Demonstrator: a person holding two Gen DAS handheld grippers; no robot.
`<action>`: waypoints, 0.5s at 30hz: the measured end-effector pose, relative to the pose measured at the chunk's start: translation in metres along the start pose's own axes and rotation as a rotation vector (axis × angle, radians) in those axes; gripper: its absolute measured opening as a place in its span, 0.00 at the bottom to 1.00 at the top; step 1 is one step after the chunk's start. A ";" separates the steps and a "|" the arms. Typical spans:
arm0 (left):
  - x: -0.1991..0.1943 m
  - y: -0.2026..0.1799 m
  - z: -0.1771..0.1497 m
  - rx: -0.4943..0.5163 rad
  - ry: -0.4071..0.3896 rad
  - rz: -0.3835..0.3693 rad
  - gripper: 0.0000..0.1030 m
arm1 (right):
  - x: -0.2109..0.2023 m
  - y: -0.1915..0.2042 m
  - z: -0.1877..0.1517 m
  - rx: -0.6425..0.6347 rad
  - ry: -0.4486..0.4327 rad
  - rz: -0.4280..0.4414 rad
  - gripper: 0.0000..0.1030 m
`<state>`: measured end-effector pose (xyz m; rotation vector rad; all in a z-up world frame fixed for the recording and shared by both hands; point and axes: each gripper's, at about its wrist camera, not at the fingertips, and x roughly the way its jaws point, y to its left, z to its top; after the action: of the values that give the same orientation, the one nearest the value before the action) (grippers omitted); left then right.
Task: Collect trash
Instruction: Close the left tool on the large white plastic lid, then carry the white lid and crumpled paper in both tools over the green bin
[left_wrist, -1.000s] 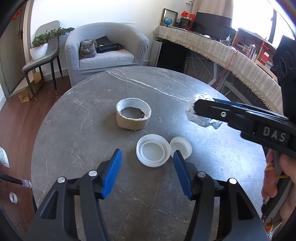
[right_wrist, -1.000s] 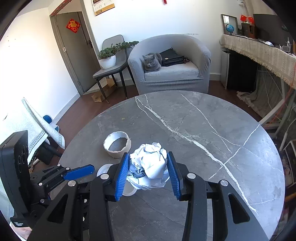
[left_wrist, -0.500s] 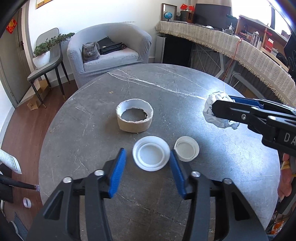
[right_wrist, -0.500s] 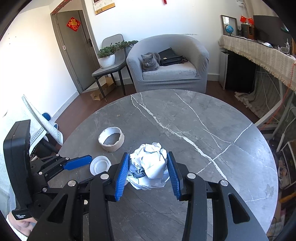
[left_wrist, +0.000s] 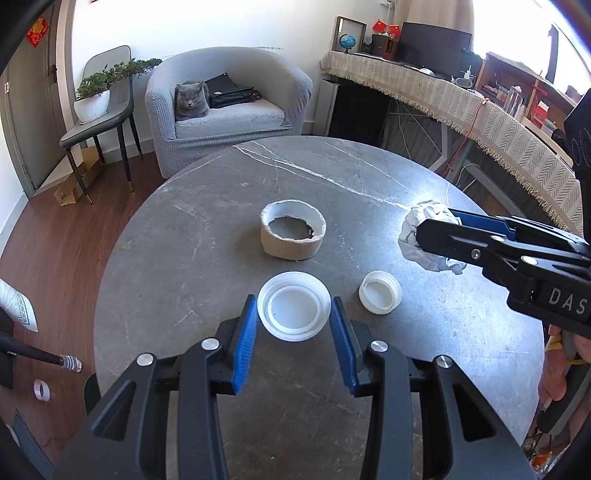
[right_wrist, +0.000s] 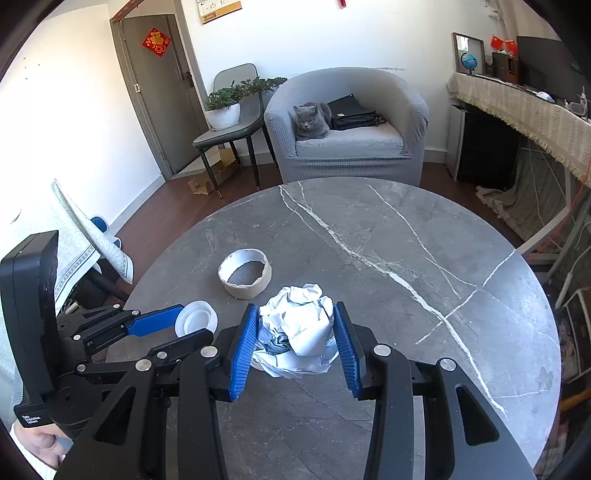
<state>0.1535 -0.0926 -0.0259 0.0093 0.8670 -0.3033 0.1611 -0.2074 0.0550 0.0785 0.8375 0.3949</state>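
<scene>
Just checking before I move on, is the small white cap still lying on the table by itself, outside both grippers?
Yes, the small white cap lies on the table beside the left gripper, which straddles the bigger lid.

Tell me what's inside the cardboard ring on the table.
Inside the cardboard ring only the bare grey table shows through its open middle. The near wall hides the strip of tabletop just behind it.

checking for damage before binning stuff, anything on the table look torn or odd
The cardboard tape core near the table's middle looks damaged: its white inner lining is ragged and torn along the rim. The two white lids look intact.
</scene>
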 end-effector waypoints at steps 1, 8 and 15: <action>-0.003 0.001 -0.002 -0.001 -0.002 0.002 0.41 | 0.000 0.003 0.000 -0.004 -0.001 0.004 0.41; -0.022 0.019 -0.007 -0.019 -0.024 0.009 0.41 | 0.007 0.027 0.000 -0.025 0.007 0.025 0.40; -0.039 0.038 -0.016 -0.042 -0.034 0.025 0.41 | 0.014 0.056 -0.002 -0.065 0.020 0.055 0.40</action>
<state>0.1277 -0.0440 -0.0111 -0.0239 0.8389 -0.2615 0.1513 -0.1507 0.0560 0.0378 0.8431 0.4750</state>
